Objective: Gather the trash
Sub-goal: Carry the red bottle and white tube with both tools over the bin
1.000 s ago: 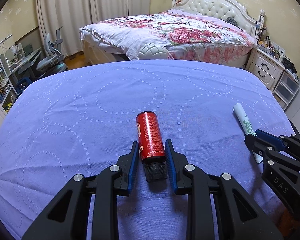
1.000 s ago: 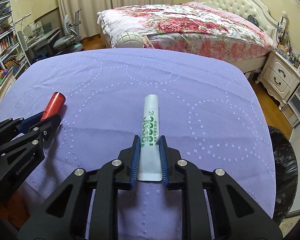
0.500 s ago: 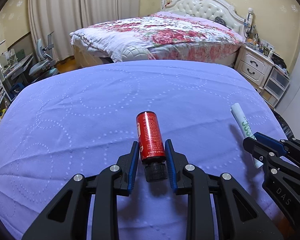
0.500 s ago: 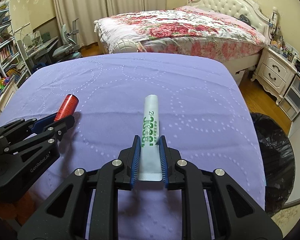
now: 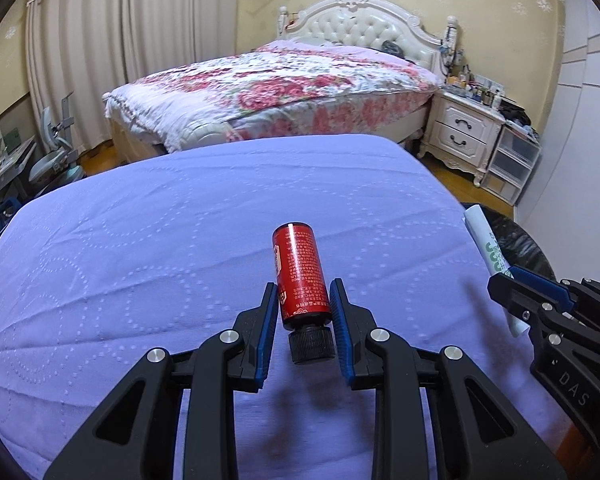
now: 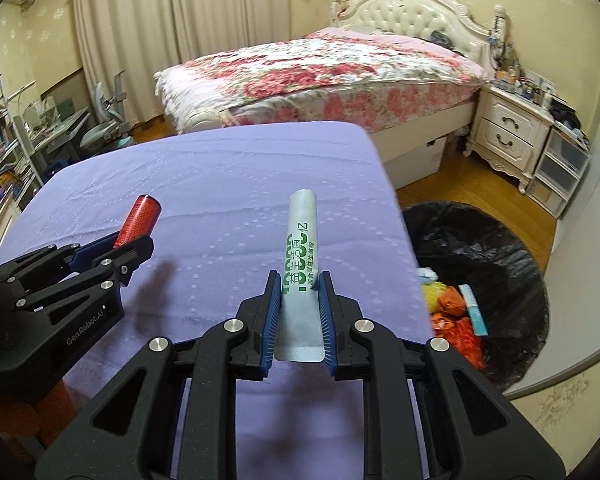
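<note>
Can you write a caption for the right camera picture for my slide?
Right tongs lift a white tube beside the black trash bag; left tongs hold a red bottle.

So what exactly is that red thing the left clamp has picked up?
It's a small red bottle, cylindrical, with a shiny metallic-looking skin printed in fine pale text and a ribbed black screw cap at the near end. The left gripper is shut on it, blue-padded fingers pressing its lower sides just above the cap. It points away from the camera, base forward, above the purple cloth; nothing else appears to touch it.
</note>
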`<state>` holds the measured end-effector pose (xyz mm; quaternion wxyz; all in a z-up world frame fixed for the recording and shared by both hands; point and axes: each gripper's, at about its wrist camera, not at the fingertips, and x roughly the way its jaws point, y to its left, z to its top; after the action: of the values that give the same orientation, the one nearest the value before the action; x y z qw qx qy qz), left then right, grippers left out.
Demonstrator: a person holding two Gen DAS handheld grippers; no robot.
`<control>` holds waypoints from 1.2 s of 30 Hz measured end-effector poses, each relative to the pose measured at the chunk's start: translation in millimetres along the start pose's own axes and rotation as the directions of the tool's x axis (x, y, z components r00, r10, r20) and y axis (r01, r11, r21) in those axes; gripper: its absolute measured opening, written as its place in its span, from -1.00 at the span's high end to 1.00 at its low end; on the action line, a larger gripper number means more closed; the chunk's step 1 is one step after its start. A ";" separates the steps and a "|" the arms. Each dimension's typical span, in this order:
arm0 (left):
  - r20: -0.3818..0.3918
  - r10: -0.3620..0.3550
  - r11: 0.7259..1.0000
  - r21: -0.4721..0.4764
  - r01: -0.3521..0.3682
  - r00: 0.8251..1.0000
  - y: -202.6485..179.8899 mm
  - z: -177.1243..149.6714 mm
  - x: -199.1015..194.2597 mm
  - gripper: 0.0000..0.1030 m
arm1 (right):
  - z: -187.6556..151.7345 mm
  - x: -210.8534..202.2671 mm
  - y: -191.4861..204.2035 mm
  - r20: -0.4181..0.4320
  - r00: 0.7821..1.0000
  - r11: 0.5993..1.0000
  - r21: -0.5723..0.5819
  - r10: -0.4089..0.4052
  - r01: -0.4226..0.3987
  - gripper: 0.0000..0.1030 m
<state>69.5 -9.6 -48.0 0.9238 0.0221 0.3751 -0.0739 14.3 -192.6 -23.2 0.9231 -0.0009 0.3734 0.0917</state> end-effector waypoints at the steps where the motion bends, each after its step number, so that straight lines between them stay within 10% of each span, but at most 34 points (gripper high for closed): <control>1: 0.004 -0.009 1.000 0.011 0.009 1.000 -6.7 0.9 -0.2 0.47 | -0.7 -2.9 -6.4 0.008 1.000 1.000 0.012 -0.012 0.012 0.63; 15: 0.057 -0.113 0.985 0.140 0.104 0.992 -88.2 24.3 11.4 0.47 | -3.1 -22.4 -91.0 0.085 0.976 0.973 0.128 -0.202 0.190 0.63; 36: 0.042 -0.146 0.967 0.215 0.134 0.988 -157.3 47.7 55.8 0.46 | -5.7 -6.4 -156.8 0.074 0.961 0.941 0.233 -0.268 0.244 0.63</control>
<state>117.8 -176.3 -50.4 0.9191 0.0917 0.3388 -0.1789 32.5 -348.2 -33.4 0.9398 0.0583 0.3289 -0.0715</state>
